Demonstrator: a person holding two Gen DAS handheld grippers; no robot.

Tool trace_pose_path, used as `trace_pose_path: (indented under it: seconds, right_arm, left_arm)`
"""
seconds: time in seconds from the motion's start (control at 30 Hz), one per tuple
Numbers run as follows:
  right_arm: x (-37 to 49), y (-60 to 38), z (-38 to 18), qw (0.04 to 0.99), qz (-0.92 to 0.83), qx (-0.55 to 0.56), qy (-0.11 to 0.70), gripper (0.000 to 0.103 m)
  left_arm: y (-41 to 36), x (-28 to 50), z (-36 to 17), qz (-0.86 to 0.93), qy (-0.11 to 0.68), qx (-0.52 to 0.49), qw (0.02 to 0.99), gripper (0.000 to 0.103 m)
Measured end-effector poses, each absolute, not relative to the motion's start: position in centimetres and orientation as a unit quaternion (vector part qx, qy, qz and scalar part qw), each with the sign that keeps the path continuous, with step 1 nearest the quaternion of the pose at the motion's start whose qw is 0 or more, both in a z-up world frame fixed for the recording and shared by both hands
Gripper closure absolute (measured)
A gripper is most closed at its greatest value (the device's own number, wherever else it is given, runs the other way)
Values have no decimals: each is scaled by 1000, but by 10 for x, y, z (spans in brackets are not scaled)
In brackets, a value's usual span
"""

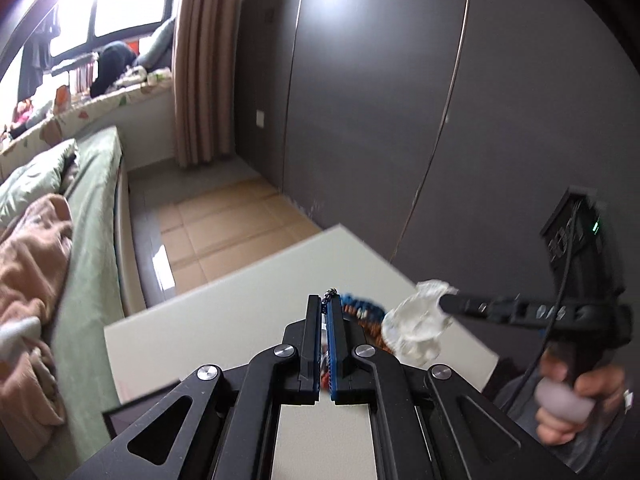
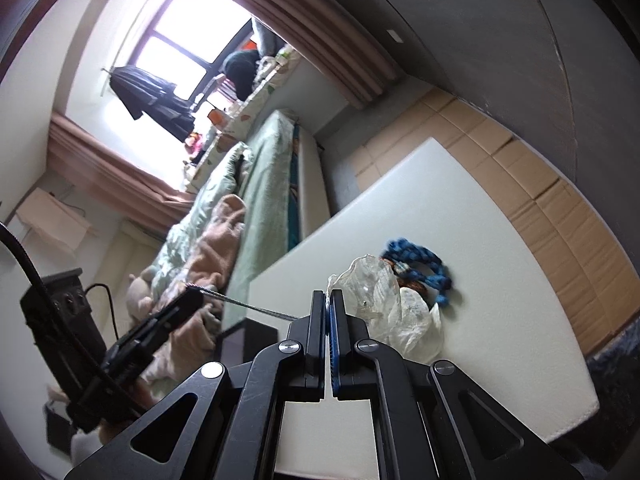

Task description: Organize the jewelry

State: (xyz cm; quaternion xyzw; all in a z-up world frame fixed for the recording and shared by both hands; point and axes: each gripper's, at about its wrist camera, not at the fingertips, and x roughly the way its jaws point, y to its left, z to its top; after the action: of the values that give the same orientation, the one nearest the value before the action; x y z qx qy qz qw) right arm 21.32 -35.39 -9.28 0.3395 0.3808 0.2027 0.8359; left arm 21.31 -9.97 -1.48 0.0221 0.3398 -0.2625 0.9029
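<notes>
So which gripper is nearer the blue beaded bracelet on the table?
Right. The right gripper pinches the clear plastic bag lying against the blue beaded bracelet; the left gripper is raised off to the side, holding a thin chain.

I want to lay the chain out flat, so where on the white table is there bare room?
The white table is bare beyond the blue beaded bracelets, toward the cardboard-covered floor, and along its near right edge. It is crowded in the middle, where the crumpled clear plastic bag sits against the bracelets.
</notes>
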Motion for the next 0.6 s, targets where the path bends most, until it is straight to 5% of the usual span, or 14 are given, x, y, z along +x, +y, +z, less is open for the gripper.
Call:
trace_pose_path:
  seconds: [0.6]
  right_arm:
    - [218, -326, -47, 849, 251, 323, 334, 99]
  left_arm:
    - [-60, 190, 106, -229, 210, 4, 951, 101]
